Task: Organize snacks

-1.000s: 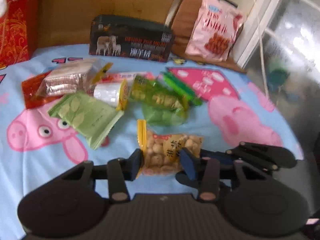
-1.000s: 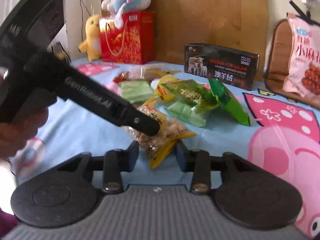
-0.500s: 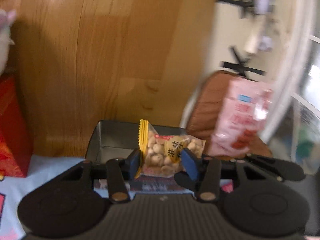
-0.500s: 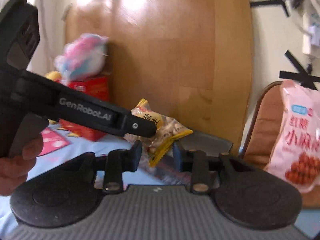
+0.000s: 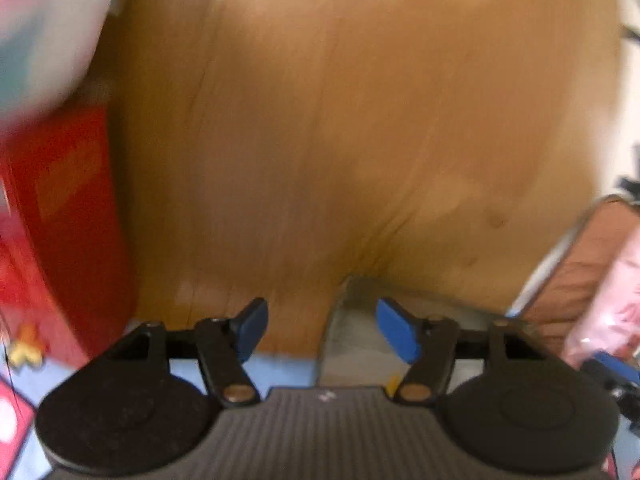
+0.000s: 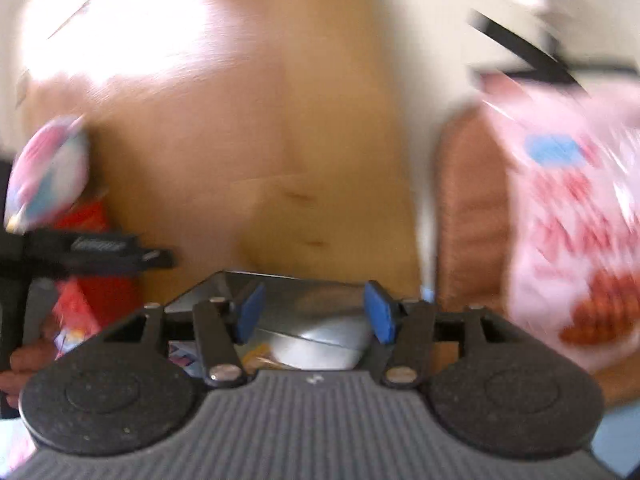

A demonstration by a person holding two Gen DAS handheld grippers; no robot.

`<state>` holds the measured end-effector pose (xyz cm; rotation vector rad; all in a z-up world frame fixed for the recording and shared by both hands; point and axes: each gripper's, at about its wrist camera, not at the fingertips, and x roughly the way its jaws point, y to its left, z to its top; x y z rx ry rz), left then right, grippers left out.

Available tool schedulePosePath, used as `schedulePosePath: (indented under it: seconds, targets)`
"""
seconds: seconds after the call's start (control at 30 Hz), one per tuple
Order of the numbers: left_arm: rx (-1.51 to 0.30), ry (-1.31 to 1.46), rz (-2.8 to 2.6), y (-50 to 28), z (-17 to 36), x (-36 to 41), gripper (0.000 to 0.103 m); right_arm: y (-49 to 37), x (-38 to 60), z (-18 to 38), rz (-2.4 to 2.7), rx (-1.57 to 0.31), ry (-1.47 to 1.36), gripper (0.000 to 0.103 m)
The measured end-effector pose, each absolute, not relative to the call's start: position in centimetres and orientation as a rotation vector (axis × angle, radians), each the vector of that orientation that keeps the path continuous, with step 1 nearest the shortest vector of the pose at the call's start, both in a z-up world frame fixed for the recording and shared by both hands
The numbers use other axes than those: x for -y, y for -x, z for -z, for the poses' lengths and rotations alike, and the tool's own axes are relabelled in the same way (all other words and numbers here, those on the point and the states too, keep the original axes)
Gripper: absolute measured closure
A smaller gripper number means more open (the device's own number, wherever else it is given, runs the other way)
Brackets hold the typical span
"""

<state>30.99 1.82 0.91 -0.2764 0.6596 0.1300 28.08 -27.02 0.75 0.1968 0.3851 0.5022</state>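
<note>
Both views are blurred by motion. My left gripper (image 5: 322,330) is open and empty, raised in front of a wooden board, with the dark open box (image 5: 360,332) just behind its right finger. My right gripper (image 6: 314,316) is open and empty over the same box (image 6: 304,320). A yellow scrap, maybe the peanut packet (image 6: 260,354), shows low between the right fingers, inside or near the box. The left gripper (image 6: 104,254) shows at the left of the right wrist view.
A red gift box (image 5: 60,232) stands at the left with a plush toy (image 6: 48,168) on it. A large pink snack bag (image 6: 572,232) leans on a brown cushion (image 6: 468,216) at the right. The wooden board (image 5: 340,140) fills the background.
Both grippers have opened and the peanut packet has left them. The cameras lifted from the bed towards the box and board.
</note>
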Motion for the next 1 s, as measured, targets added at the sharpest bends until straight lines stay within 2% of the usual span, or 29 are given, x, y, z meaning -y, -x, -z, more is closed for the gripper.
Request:
schedulePosePath:
  seconds: [0.07, 0.1, 0.17, 0.27, 0.43, 0.5, 0.73, 0.87, 1.0]
  targets:
    - [-0.765, 0.360, -0.106, -31.9, 1.5, -2.5, 0.047, -29.0, 28.4, 0.7, -0.480, -0.459, -0.278, 0.045]
    - [-0.805, 0.395, -0.080, -32.1, 2.4, -2.5, 0.054, -29.5, 29.0, 1.7, -0.481, -0.512, -0.333, 0.044]
    - [-0.822, 0.441, -0.041, -31.5, 3.5, -1.8, 0.053, -30.4, 29.4, 3.5, -0.521, -0.608, -0.424, 0.044]
    - [-0.813, 0.373, -0.058, -29.8, 3.2, 0.3, 0.047, -30.1, 30.2, 4.9, -0.583, -0.666, -0.549, 0.034]
    - [-0.827, 0.341, -0.033, -26.1, 2.8, 1.9, 0.046, -27.5, 29.6, 4.1, -0.565, -0.636, -0.409, 0.031]
    - [-0.822, 0.352, -0.006, -25.0, 1.7, 1.1, 0.042, -26.5, 29.6, 3.7, -0.578, -0.643, -0.408, 0.031]
    - [-0.645, 0.434, -0.056, -14.2, -2.7, -4.6, 0.037, -20.5, 31.7, 1.6, -0.588, -0.525, -0.411, 0.030]
    - [-0.601, 0.451, -0.144, -7.6, -0.8, -5.1, 0.037, -17.1, 28.3, 1.7, -0.763, -0.577, -0.376, 0.030]
    - [-0.596, 0.420, -0.174, -2.2, 2.1, -3.8, 0.037, -17.9, 22.4, 3.0, -0.827, -0.706, -0.389, 0.029]
